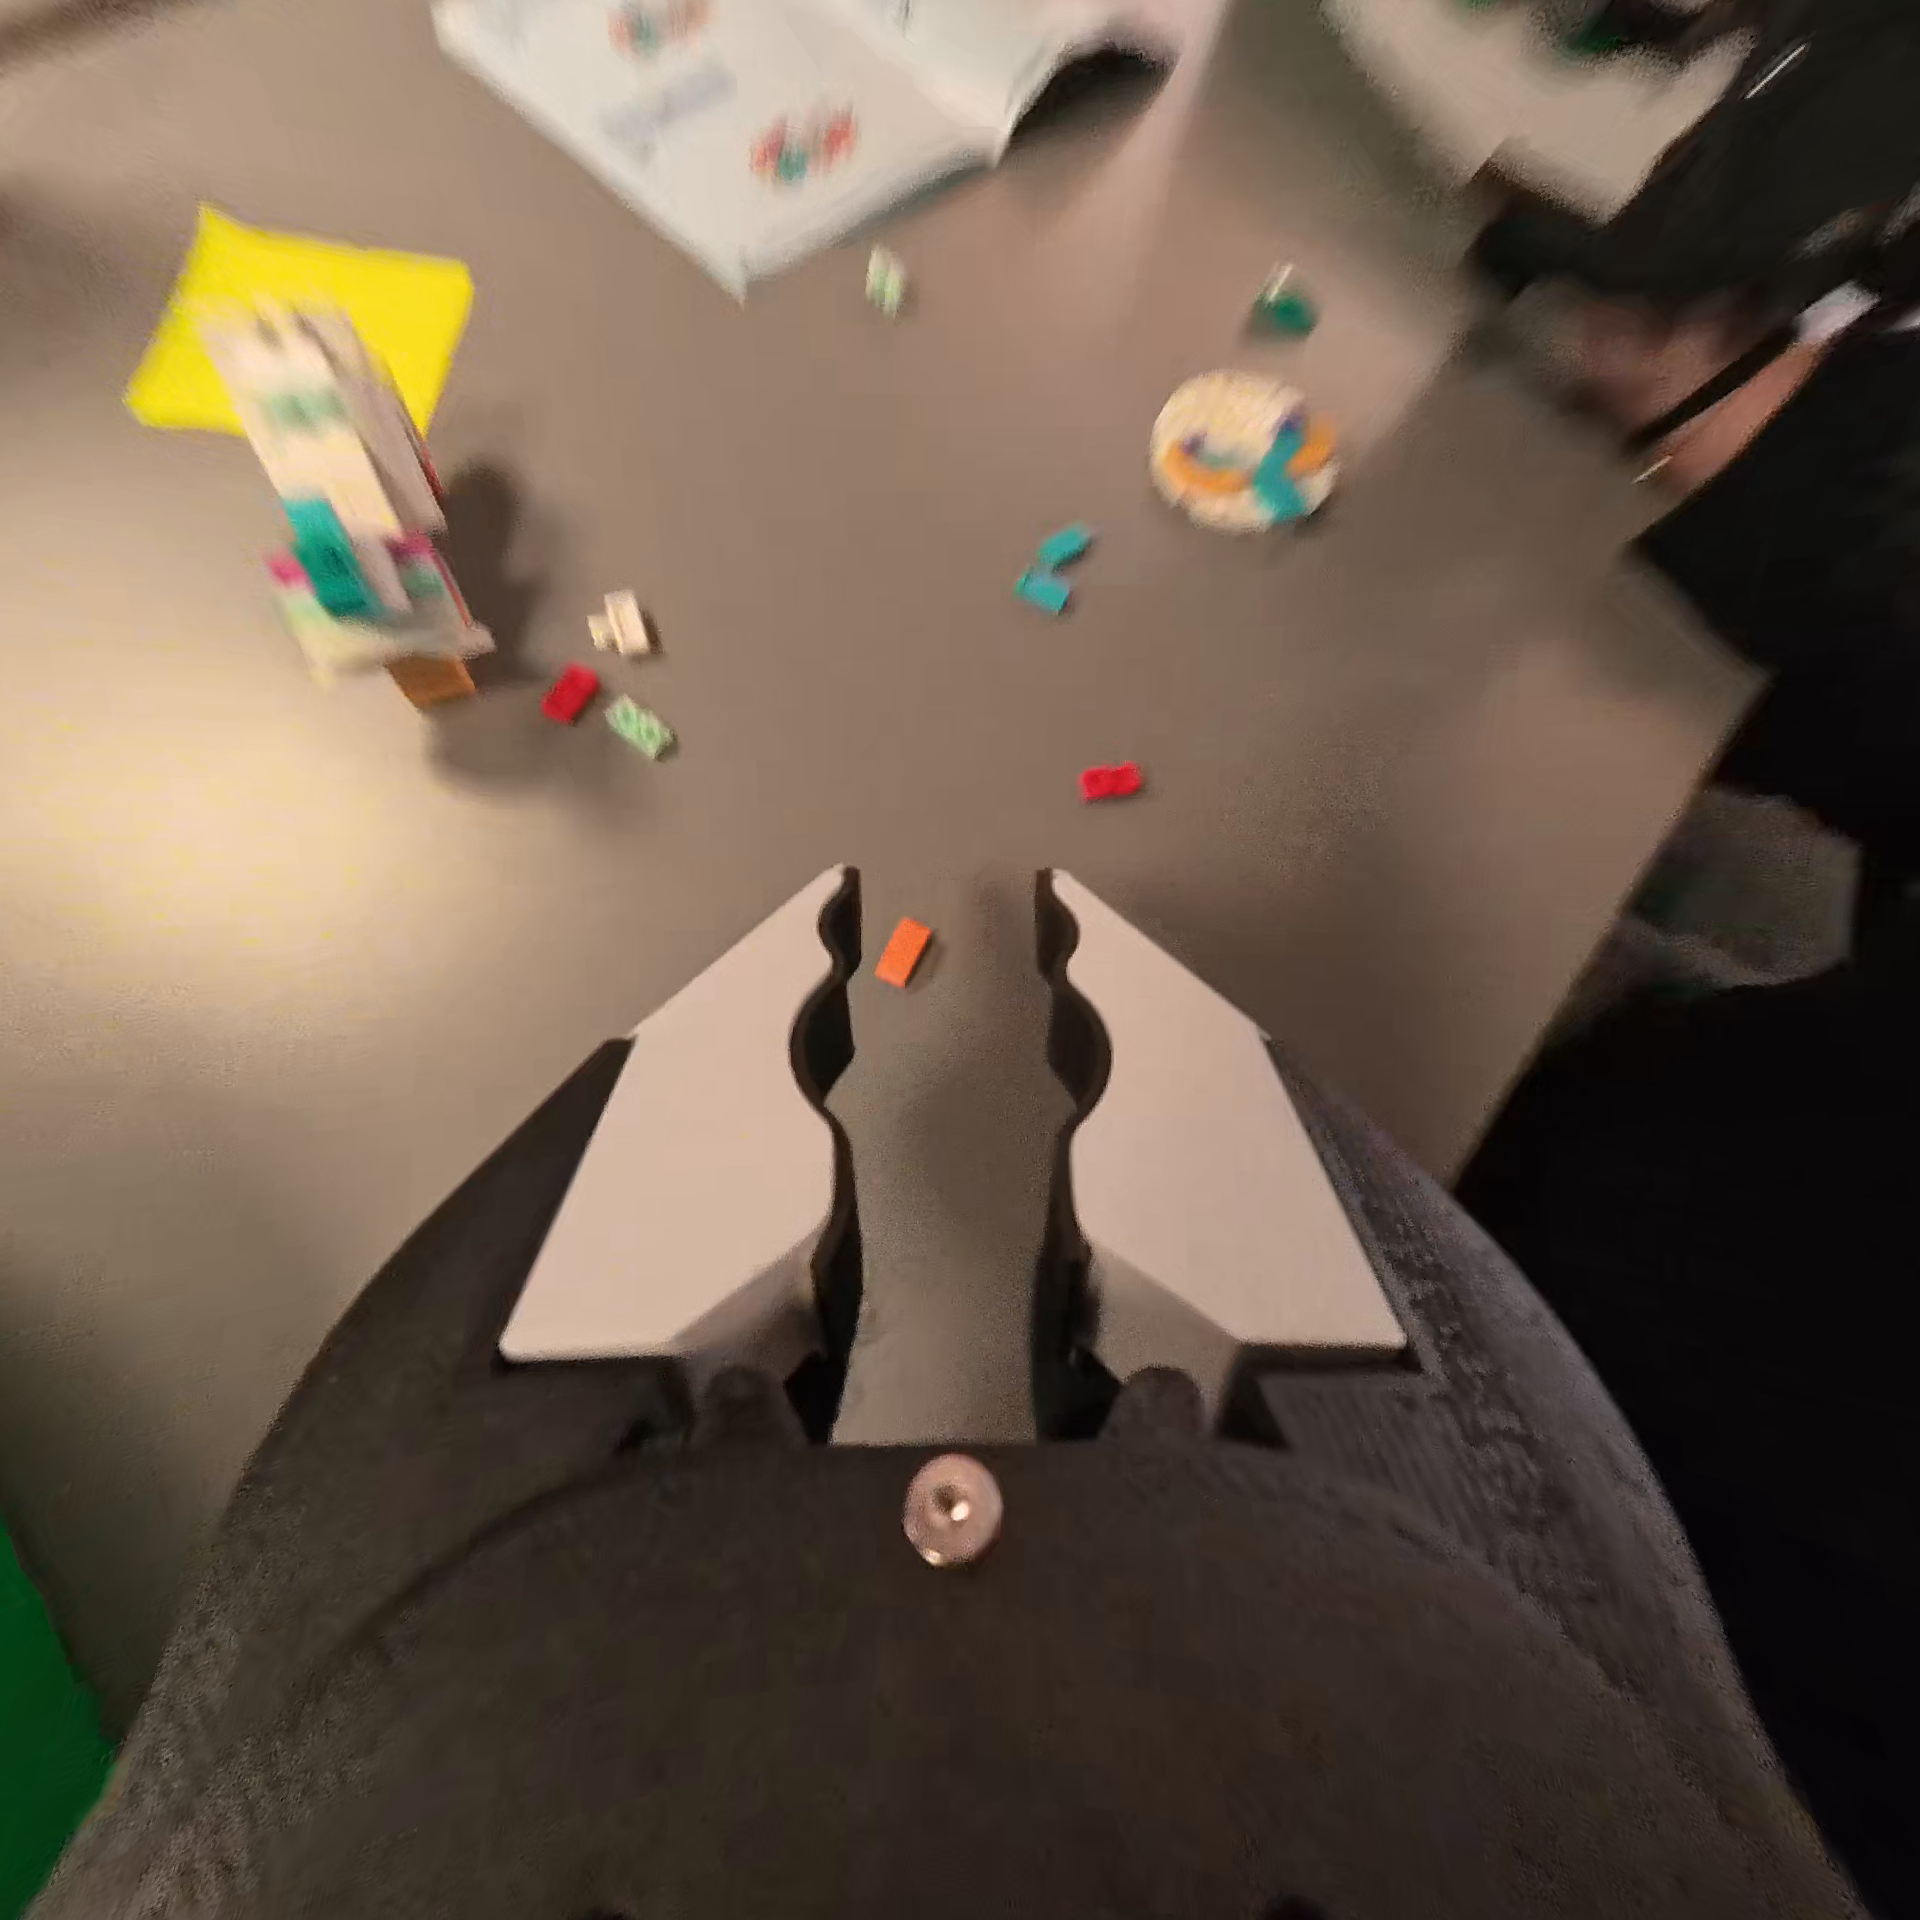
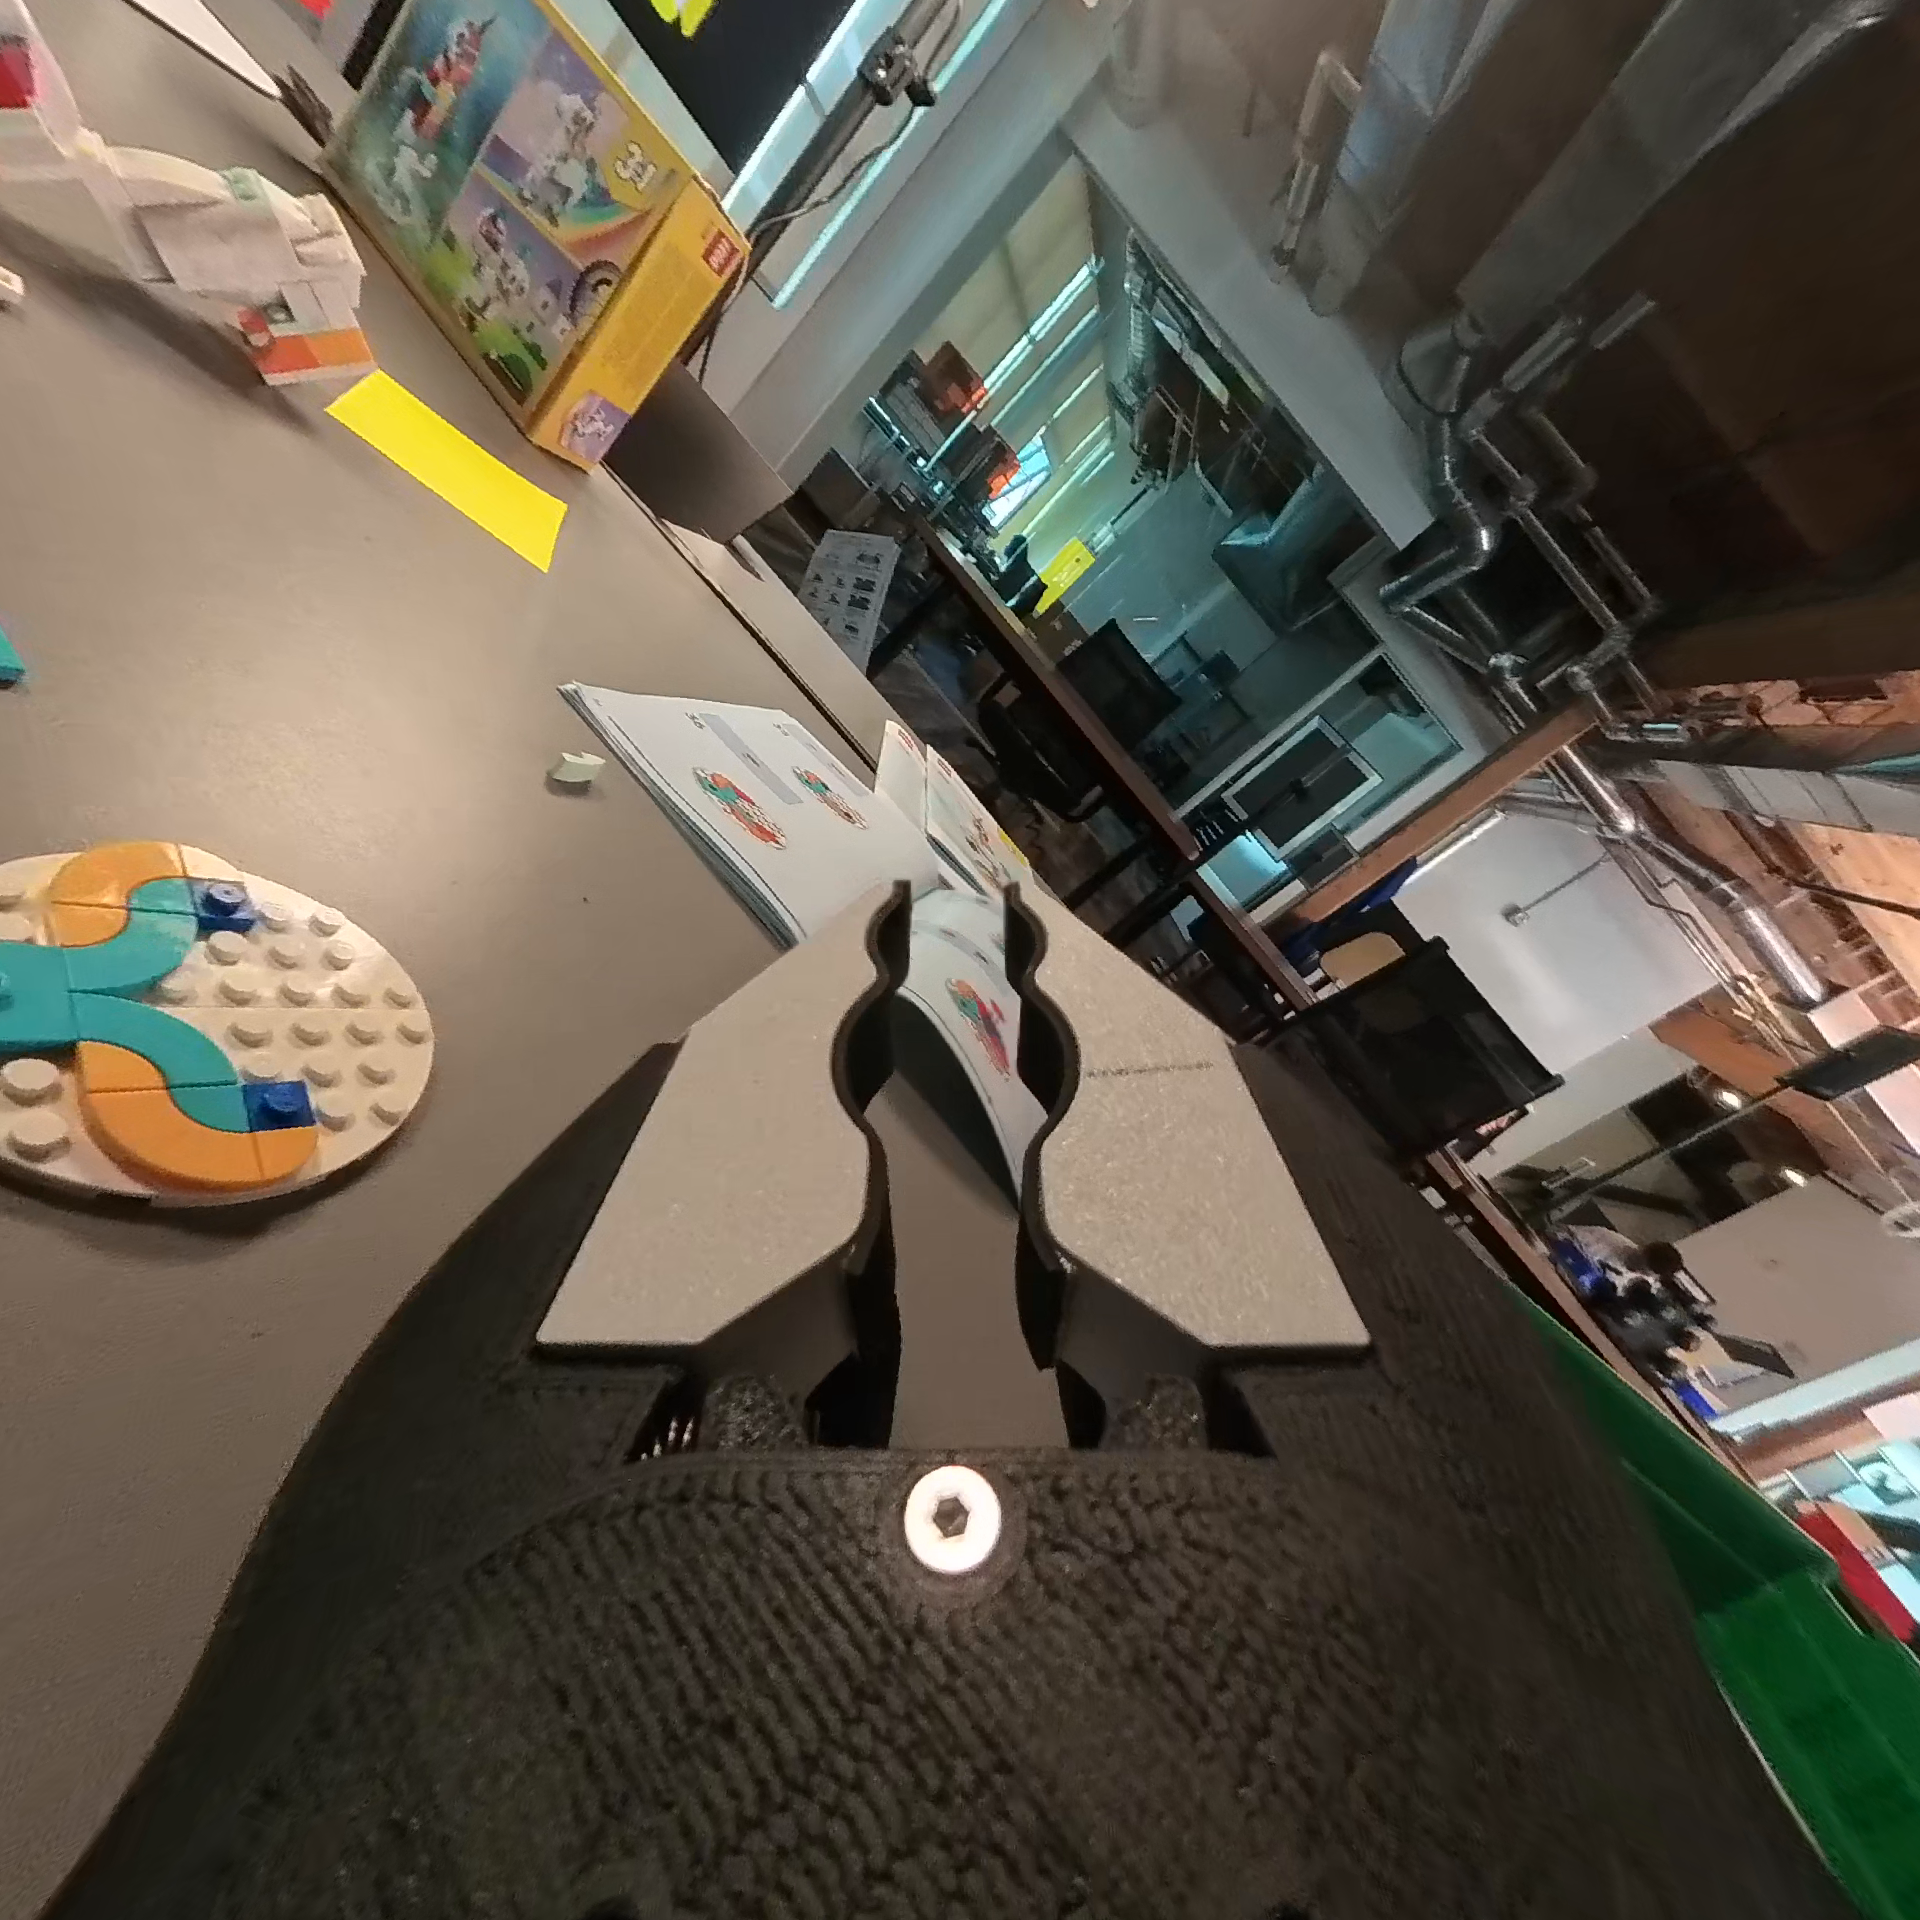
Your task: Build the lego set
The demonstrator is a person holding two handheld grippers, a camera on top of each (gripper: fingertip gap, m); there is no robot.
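In the left wrist view my left gripper (image 1: 948, 883) is open and empty above the grey table (image 1: 312, 987). A small orange brick (image 1: 903, 951) lies on the table between its fingers, near the left one. Red bricks (image 1: 1109, 781) (image 1: 569, 692), a mint brick (image 1: 639, 725), a white piece (image 1: 621, 623) and teal pieces (image 1: 1052, 566) lie farther off. A white built model (image 1: 343, 488) stands at the left. The round white plate with orange and teal curves (image 1: 1242, 452) (image 2: 312, 1029) lies at the right. My right gripper (image 2: 956, 899) is open and empty, tilted, right of the plate.
An open instruction booklet (image 1: 790, 114) (image 2: 748, 800) lies at the far side. A yellow sheet (image 1: 312, 312) (image 2: 447, 473) lies by the model (image 2: 208, 239). The set's box (image 2: 540, 208) stands behind. A mint piece (image 2: 575, 773) lies near the booklet. The table edge (image 1: 1621, 914) runs at the right. Left tips to right tips: about 30 cm. The white piece (image 1: 621, 623) is about 12 cm from my left fingertips and 25 cm from my right. The white built model (image 1: 343, 488) is about 15 cm from my left fingertips and 30 cm from my right.
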